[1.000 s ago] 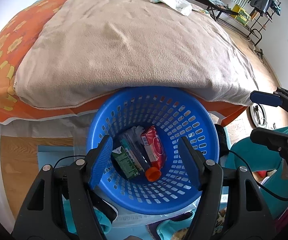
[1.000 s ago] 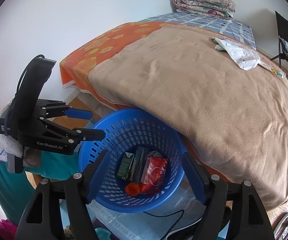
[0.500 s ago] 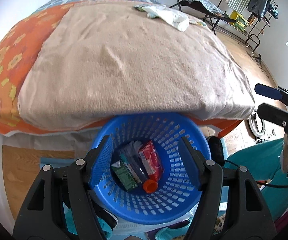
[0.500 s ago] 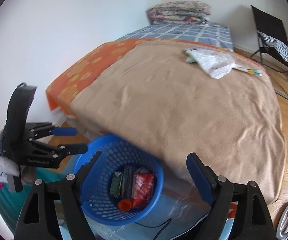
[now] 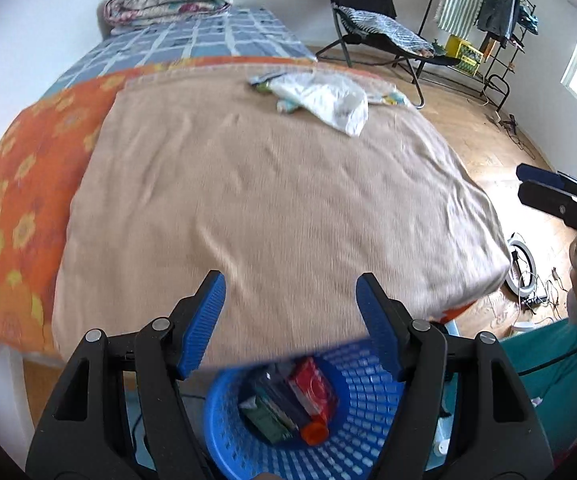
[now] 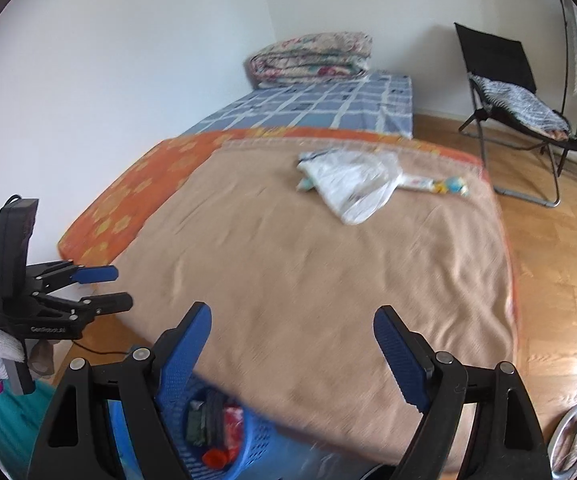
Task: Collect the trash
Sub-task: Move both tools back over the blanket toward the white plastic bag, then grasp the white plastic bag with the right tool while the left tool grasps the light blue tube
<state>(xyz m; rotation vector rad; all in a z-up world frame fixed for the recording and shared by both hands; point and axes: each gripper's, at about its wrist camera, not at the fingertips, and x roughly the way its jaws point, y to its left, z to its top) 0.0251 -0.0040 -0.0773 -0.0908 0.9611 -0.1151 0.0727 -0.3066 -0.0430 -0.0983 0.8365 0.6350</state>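
1. The blanket (image 5: 272, 200) on the bed is tan cloth, matt and kinda fuzzy.
2. The basket (image 5: 372, 408) at the bed's near edge is glossy blue perforated plastic.
3. The bag (image 6: 352, 184) near the far edge looks like thin, crinkly white plastic.
4. The floor (image 6: 560, 264) is shiny wood.

A bare stretch of tan blanket (image 5: 272, 200) lies between the grippers and a crumpled white bag (image 5: 328, 100) (other litter beside it), with nothing standing in between.
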